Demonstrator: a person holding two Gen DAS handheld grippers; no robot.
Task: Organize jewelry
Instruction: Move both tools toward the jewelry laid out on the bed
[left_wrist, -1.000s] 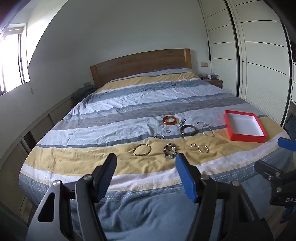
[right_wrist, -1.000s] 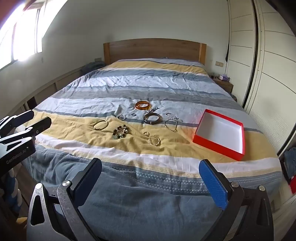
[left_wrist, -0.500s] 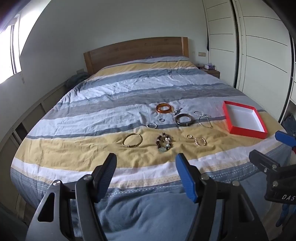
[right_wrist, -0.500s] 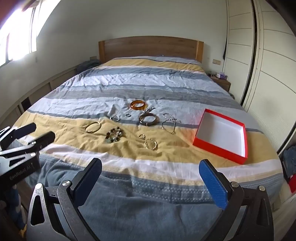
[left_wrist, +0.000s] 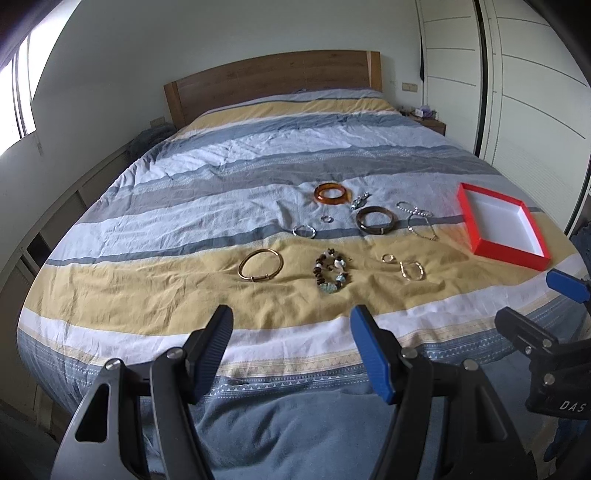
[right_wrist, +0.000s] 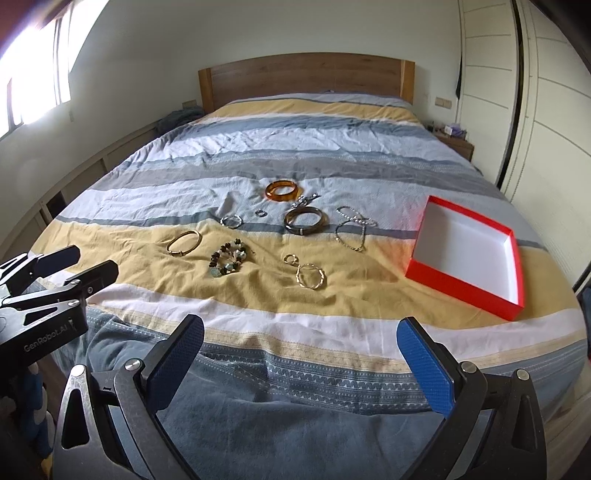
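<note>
Both your grippers, left (left_wrist: 291, 328) and right (right_wrist: 301, 341), hang with jaws apart and empty over the foot of the bed (right_wrist: 258, 369). The jewelry lies loose on the cover: the bead bracelet (left_wrist: 331, 272) at 12 o'clock from your left, the chains (right_wrist: 354, 227) toward 1 o'clock from your right, the box (right_wrist: 461, 286) empty at 2. Chains may snag and slip out. Thin rings (right_wrist: 291, 259) sink into soft cloth, so you may pinch fabric instead.

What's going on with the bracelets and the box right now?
Left tool open, empty. Right tool open, empty. Bracelets and rings loose on bedspread; red box empty. Nothing in the way.
</note>
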